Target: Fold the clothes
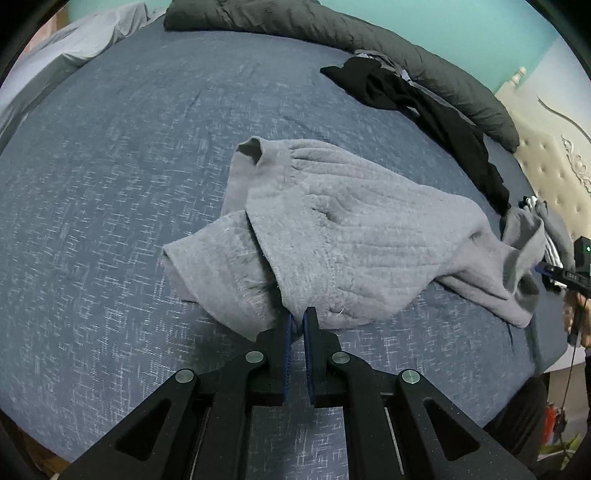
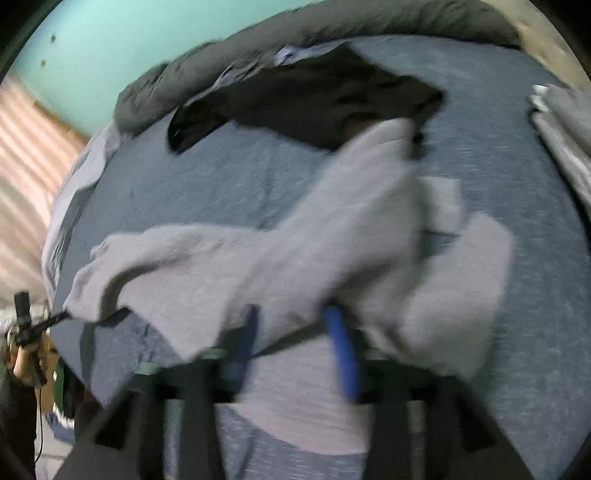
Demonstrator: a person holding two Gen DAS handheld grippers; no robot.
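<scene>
left tongs (image 1: 300, 321) pinched closed, right tongs (image 2: 291, 332) spread

You are working over a bed (image 1: 110, 155) covered in a blue-grey flecked sheet, with a dark quilted duvet (image 1: 332, 29) bunched along its far edge. Behind it you see a turquoise wall (image 1: 461, 22), and a beige tufted headboard (image 1: 554, 177) stands at the right.

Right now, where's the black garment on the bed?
In the left wrist view the black garment lies upper right on the blue bedsheet, between the grey sweater and the dark rolled duvet.
</scene>
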